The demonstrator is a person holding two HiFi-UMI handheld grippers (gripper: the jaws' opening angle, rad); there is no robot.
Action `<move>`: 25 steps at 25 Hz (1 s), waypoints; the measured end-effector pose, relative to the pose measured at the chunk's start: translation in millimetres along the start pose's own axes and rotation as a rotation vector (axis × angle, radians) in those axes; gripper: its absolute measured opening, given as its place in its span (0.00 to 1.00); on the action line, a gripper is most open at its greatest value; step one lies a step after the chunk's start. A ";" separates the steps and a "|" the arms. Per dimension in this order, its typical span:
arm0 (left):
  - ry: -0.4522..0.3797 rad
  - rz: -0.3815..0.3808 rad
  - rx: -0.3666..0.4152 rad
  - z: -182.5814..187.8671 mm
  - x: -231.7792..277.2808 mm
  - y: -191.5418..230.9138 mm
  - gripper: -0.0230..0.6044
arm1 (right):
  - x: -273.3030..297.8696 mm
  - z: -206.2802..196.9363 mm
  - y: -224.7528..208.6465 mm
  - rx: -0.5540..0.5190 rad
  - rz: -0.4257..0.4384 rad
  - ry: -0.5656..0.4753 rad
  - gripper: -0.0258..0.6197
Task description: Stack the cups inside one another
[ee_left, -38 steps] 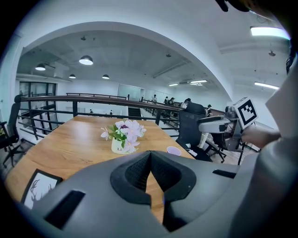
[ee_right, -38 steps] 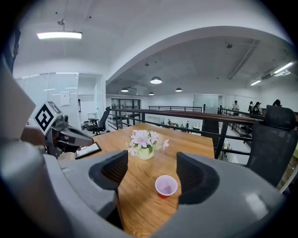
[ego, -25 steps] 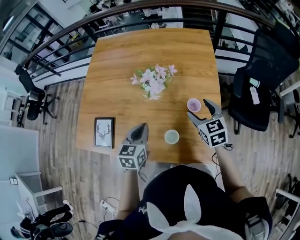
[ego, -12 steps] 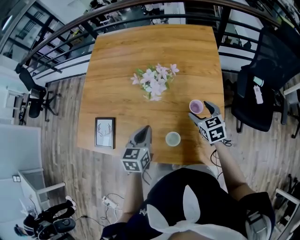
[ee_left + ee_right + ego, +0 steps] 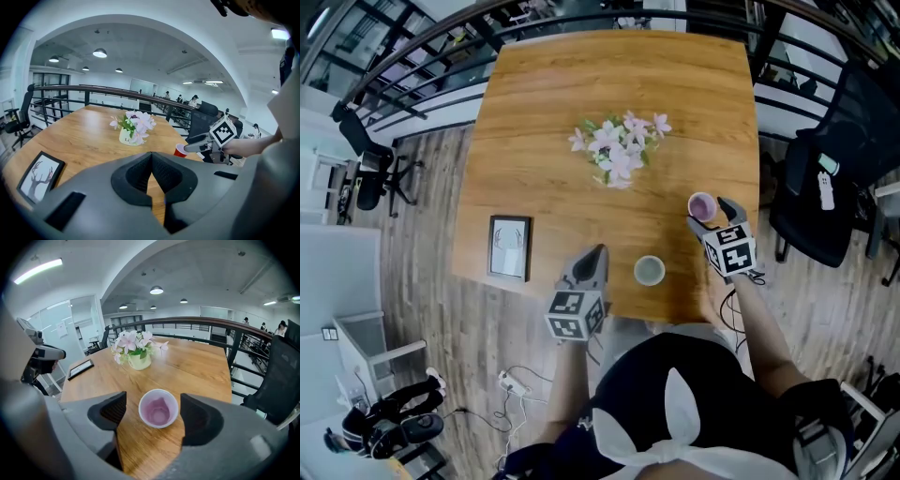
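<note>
A cup with a pale pink inside (image 5: pixel 701 204) stands upright near the table's right edge. From the left gripper view its outside shows red (image 5: pixel 180 150). My right gripper (image 5: pixel 710 215) is open, a jaw on each side of this cup (image 5: pixel 158 408), with a gap between each pad and its wall. A pale green cup (image 5: pixel 649 270) stands near the front edge, apart from both grippers. My left gripper (image 5: pixel 589 264) sits left of the green cup at the front edge, jaws shut and empty (image 5: pixel 151 159). The left gripper's own body hides the green cup in its view.
A pot of pink and white flowers (image 5: pixel 622 159) stands mid-table, behind the cups. A framed deer picture (image 5: pixel 508 248) lies flat at the front left. A black office chair (image 5: pixel 825 187) stands off the table's right edge, and a railing runs behind the table.
My right gripper has sunk toward the table, its jaws now lower around the pink cup. The left gripper has stayed in place. Both cups stand where they were.
</note>
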State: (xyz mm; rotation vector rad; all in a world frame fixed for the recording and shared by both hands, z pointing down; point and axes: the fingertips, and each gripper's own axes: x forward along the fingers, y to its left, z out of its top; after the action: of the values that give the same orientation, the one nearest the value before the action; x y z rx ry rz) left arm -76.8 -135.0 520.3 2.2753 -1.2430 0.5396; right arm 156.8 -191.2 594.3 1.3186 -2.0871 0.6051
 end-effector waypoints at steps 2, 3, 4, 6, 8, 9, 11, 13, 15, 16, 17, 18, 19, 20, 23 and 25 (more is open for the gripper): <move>0.005 0.008 -0.009 -2.4 -1.7 2.4 0.06 | 5.7 -3.8 0.2 -0.016 -0.001 0.020 0.59; 0.008 0.011 -0.013 -3.6 -2.5 3.3 0.06 | 8.7 -6.0 0.3 -0.024 -0.001 0.030 0.59; 0.010 0.014 -0.017 -5.3 -3.0 4.3 0.06 | 11.8 -8.3 0.3 -0.033 -0.004 0.040 0.59; 0.014 0.014 -0.021 -7.7 -2.6 4.7 0.06 | 17.7 -13.4 -1.2 -0.049 -0.016 0.057 0.59; 0.017 0.011 -0.027 -8.7 -1.7 3.2 0.06 | 22.5 -17.7 -4.0 -0.061 -0.032 0.070 0.59; 0.019 0.010 -0.029 -10.1 -1.3 2.6 0.06 | 24.4 -19.1 -5.3 -0.064 -0.040 0.074 0.59; 0.024 0.006 -0.030 -12.5 -0.3 1.3 0.06 | 27.7 -21.6 -7.4 -0.063 -0.048 0.084 0.59; 0.029 0.004 -0.033 -13.4 0.2 0.1 0.06 | 30.0 -23.7 -8.4 -0.060 -0.048 0.098 0.59; 0.040 0.003 -0.035 -15.8 -0.4 -0.7 0.06 | 31.6 -24.2 -8.7 -0.059 -0.045 0.102 0.58; 0.047 0.002 -0.036 -17.6 -0.8 -1.0 0.06 | 31.9 -23.9 -8.6 -0.059 -0.043 0.101 0.54; 0.052 0.001 -0.037 -19.4 -1.4 -1.1 0.06 | 31.8 -23.4 -8.5 -0.060 -0.043 0.100 0.53; 0.056 0.000 -0.039 -20.5 -2.0 -1.0 0.06 | 31.6 -22.8 -8.5 -0.060 -0.043 0.098 0.53; 0.056 0.001 -0.041 -20.9 -2.4 -0.5 0.06 | 31.3 -22.2 -8.5 -0.061 -0.044 0.098 0.53; 0.055 0.002 -0.042 -21.1 -2.8 0.1 0.06 | 31.2 -21.9 -8.4 -0.062 -0.045 0.098 0.53; 0.055 0.005 -0.045 -22.1 -4.2 2.5 0.06 | 31.0 -21.4 -8.1 -0.061 -0.047 0.093 0.53; 0.057 0.006 -0.049 -23.1 -5.1 3.5 0.06 | 29.8 -20.6 -8.5 -0.059 -0.050 0.088 0.53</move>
State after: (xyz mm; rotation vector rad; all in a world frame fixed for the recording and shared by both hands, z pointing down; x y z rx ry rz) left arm -84.9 -119.8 536.9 2.2011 -1.2228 0.5665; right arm 159.4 -200.5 630.3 1.2840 -1.9800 0.5654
